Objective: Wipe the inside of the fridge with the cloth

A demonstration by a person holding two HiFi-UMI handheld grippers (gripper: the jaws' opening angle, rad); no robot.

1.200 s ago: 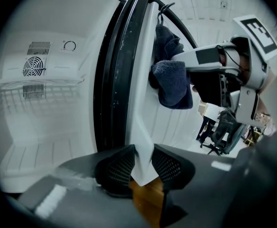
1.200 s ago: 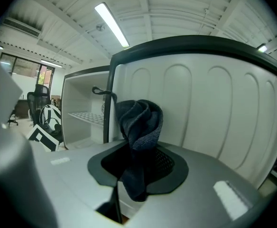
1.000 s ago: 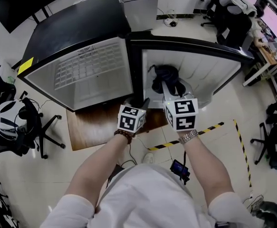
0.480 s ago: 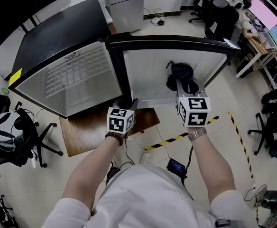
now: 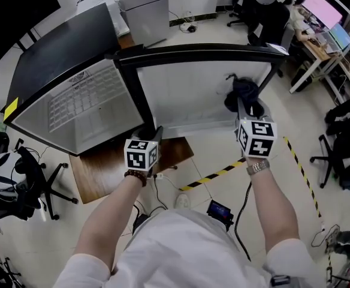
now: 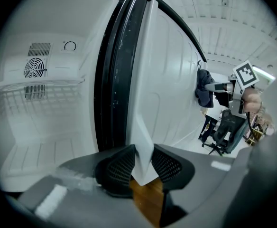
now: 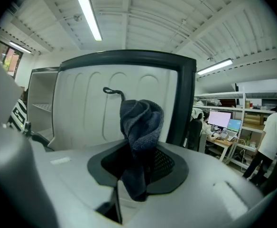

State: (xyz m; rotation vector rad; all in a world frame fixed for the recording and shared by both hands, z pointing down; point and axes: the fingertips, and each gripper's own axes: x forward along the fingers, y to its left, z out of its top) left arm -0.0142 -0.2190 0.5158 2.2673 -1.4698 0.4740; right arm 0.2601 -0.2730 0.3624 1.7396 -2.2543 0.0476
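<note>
This is an office used as a test lab. Far right, desks [image 5: 328,38] carry lit monitors [image 7: 222,119], with office chairs [image 5: 271,17] near them and shelves [image 7: 266,109] behind. Tube lights [image 7: 90,17] hang from a ribbed ceiling. The pale tiled floor bears yellow-black tape [image 5: 214,176] and a loose cable [image 5: 242,212]. A fridge [image 5: 61,47] stands open on a wooden board [image 5: 103,173], and a large dark screen [image 5: 13,5] is far left.
</note>
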